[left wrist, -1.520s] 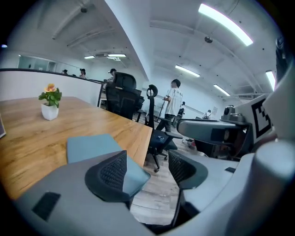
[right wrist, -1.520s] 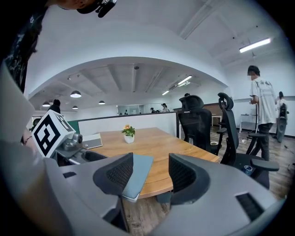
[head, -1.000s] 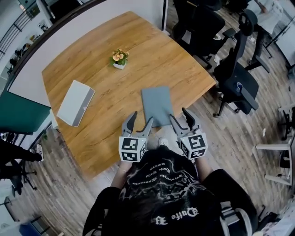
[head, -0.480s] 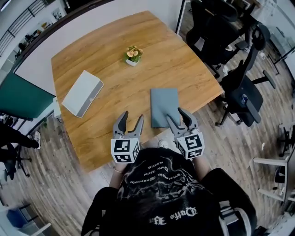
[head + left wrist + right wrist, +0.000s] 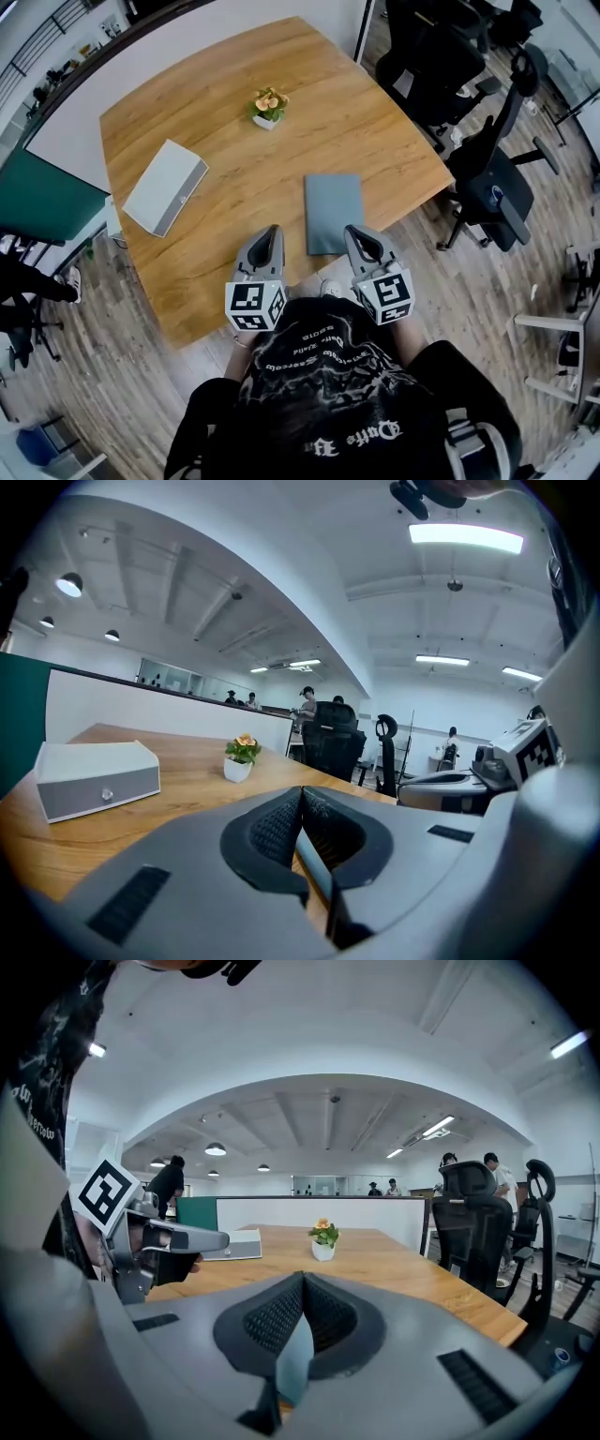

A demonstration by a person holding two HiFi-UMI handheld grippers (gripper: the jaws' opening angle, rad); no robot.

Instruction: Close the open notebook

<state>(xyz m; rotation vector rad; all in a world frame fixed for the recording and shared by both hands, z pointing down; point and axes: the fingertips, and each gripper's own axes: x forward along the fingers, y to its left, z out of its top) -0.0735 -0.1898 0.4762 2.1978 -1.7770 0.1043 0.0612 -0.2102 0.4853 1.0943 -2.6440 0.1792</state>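
While the notebook [image 5: 333,212] lies flat on the bench [image 5: 216,122] with its grey cover up and already closed, both tools hover at the near edge with nothing in them. The left fingers [image 5: 266,242] are pressed tip to tip, and the left gripper view shows their ribbed pads [image 5: 277,827] meeting with no object caught between. The right fingers [image 5: 361,244] are pressed together the same way, and their pads [image 5: 281,1316] meet in the right gripper view.

From the head view, the notebook sits close to the bench's near edge, ahead of the two tools and between them. The left fingers stand apart from it on the left. The right fingers overlap its near right corner in the picture; whether they touch it cannot be told.

Further off, a white box [image 5: 165,187] lies toward the left side of the bench, well apart from the notebook. A small flower pot [image 5: 267,105] stands near the middle, beyond both. Each tool carries a marker cube, left [image 5: 255,305] and right [image 5: 386,296], close to the person's chest. Black chairs [image 5: 492,183] stand on the floor to the right of the bench.
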